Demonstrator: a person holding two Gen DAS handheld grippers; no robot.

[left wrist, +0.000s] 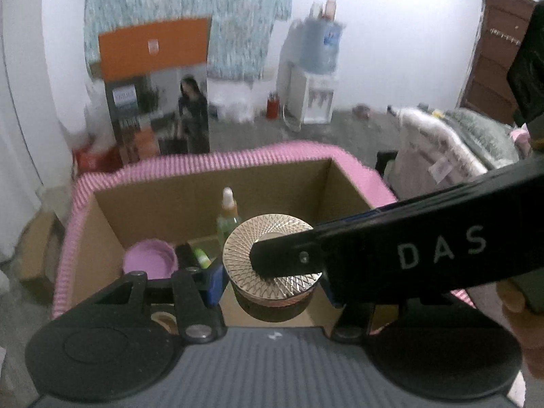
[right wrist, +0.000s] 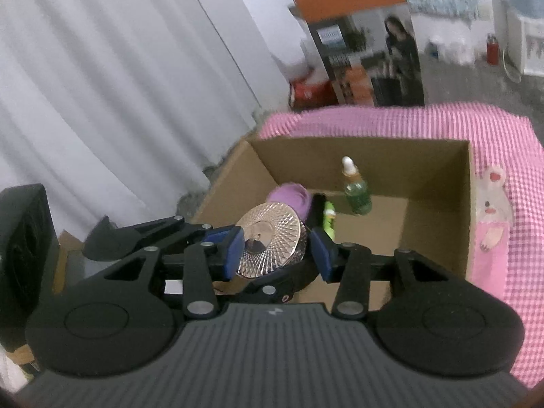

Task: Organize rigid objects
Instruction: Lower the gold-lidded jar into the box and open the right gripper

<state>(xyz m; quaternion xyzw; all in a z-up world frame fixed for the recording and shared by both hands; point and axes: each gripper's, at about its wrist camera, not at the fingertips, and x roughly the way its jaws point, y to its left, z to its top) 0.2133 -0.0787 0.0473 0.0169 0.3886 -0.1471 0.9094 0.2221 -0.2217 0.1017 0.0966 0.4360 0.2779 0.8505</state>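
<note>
A round jar with a gold patterned lid (left wrist: 268,229) hangs over the open cardboard box (left wrist: 163,204), and my left gripper (left wrist: 273,285) is shut on its body. In the left wrist view, a black finger (left wrist: 374,248) of the right gripper lies across the lid. In the right wrist view the tilted lid (right wrist: 268,238) sits between the blue pads of my right gripper (right wrist: 277,255). The left pad is at the lid's rim, and a dark gap shows at the right pad. The box (right wrist: 340,153) holds a green dropper bottle (right wrist: 355,193), a purple tub (right wrist: 292,197) and a small green tube (right wrist: 329,221).
The box rests on a pink checked cloth (right wrist: 493,136). Behind it stand a tall printed carton (left wrist: 156,85) and a water dispenser (left wrist: 316,78) on the grey floor. A white curtain (right wrist: 102,85) hangs at the left, and a black speaker (right wrist: 20,238) stands beside it.
</note>
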